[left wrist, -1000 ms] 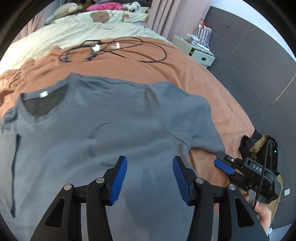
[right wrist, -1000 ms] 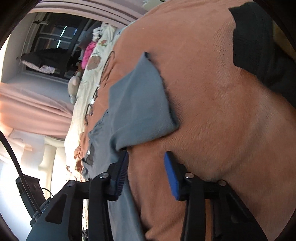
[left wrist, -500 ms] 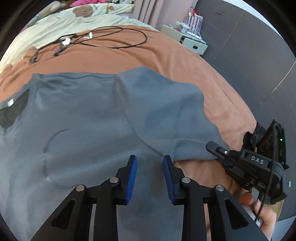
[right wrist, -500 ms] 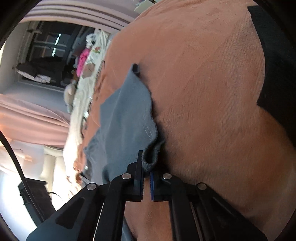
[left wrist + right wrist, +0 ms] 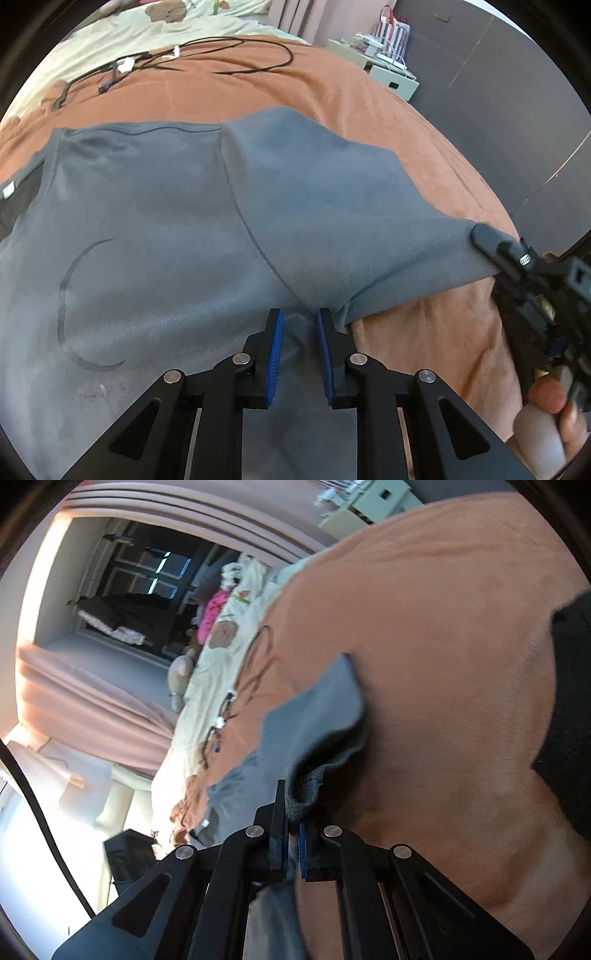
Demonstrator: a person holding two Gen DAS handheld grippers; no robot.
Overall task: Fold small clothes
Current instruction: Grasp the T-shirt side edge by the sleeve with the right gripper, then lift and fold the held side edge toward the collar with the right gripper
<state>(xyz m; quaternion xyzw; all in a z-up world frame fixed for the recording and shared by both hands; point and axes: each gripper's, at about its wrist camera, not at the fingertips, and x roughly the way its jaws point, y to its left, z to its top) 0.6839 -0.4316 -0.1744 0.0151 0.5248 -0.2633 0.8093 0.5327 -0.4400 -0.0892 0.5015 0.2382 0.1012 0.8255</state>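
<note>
Grey T-shirt [image 5: 155, 229] lay flat on bed [image 5: 369, 122], front up. Right gripper [image 5: 293, 843] jaws clenched on sleeve [image 5: 351, 206] hem, lifting it, likely to fold inward. Left gripper [image 5: 298, 354] jaws part-open astride armpit seam, not yet gripping; probably anchoring.

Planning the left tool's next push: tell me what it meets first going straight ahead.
The left tool would first meet the grey cotton T-shirt at its armpit seam, lying on the orange blanket. Its jaws stand slightly apart, apparently almost touching the fabric; depth is unclear.
</note>
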